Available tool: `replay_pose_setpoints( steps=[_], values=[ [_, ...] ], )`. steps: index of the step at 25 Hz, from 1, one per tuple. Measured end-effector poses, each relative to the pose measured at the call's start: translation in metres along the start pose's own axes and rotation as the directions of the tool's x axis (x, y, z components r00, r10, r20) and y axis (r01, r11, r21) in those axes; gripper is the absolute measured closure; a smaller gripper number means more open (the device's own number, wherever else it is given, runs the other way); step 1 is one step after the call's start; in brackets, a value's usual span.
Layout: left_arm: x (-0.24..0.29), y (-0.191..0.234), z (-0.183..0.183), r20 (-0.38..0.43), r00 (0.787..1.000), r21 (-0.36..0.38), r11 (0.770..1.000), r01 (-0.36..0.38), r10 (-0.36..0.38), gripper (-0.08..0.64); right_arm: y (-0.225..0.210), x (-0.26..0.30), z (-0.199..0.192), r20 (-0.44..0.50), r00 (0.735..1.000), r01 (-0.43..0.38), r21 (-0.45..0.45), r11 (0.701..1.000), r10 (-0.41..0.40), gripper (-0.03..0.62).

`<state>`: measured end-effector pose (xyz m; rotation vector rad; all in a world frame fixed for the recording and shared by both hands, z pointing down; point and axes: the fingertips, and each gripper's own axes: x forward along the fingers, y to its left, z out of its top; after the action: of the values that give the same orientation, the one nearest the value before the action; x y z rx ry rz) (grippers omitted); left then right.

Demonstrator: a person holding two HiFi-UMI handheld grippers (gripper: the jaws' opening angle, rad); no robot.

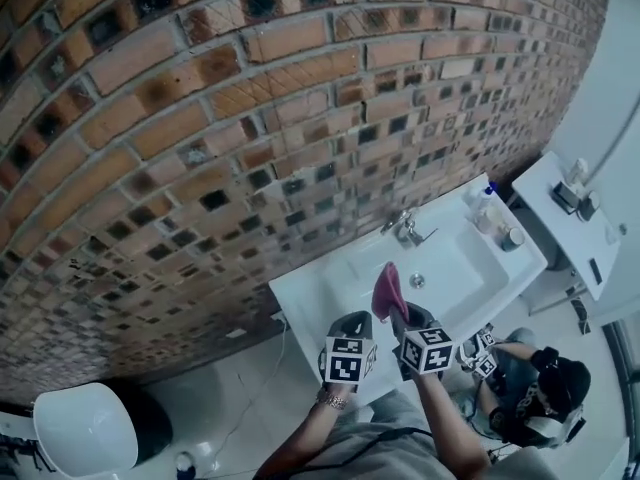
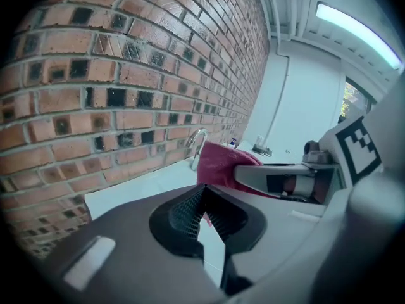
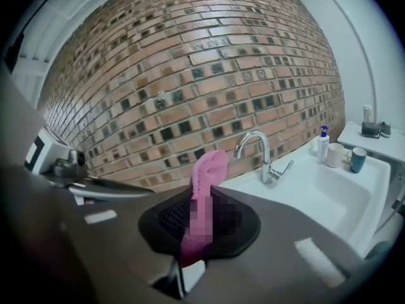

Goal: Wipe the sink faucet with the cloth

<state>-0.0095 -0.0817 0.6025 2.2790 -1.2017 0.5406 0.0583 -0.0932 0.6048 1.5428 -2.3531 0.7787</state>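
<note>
The white sink (image 1: 330, 293) is fixed to the brick wall, with a chrome faucet (image 1: 405, 228) at its back edge. My right gripper (image 1: 398, 316) is above the sink's front and is shut on a pink cloth (image 1: 388, 290) that sticks up out of its jaws. In the right gripper view the cloth (image 3: 205, 179) stands between the pads, and the faucet (image 3: 261, 154) is ahead to the right, apart from it. My left gripper (image 1: 352, 326) is just left of the right one, shut and with nothing in it. In the left gripper view the cloth (image 2: 218, 163) hangs in front of the faucet (image 2: 196, 141).
A soap bottle (image 3: 323, 143) and two cups (image 3: 335, 154) stand on the sink's right end. A white shelf (image 1: 570, 218) is further right. A white toilet (image 1: 85, 428) is at lower left. A person (image 1: 540, 393) crouches on the floor to the right.
</note>
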Motion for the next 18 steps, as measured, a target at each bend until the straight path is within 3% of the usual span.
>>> replay_pose_setpoints(
  steps=[7,12,18],
  values=[
    [-0.043,-0.016,-0.056,-0.029,0.999,-0.006,0.999,-0.035,0.035,0.543,0.059,-0.066,-0.039,0.021,0.998,-0.058,-0.015,0.998,0.059,0.566],
    [-0.087,-0.029,-0.084,-0.007,0.991,0.013,0.991,-0.135,0.135,0.543,0.085,-0.105,-0.064,0.007,0.995,-0.101,-0.049,0.994,0.101,0.566],
    [-0.132,-0.097,-0.159,-0.06,0.986,0.011,0.988,-0.157,0.157,0.543,0.095,-0.18,-0.132,-0.071,0.992,-0.105,-0.037,0.994,0.102,0.566]
  ],
)
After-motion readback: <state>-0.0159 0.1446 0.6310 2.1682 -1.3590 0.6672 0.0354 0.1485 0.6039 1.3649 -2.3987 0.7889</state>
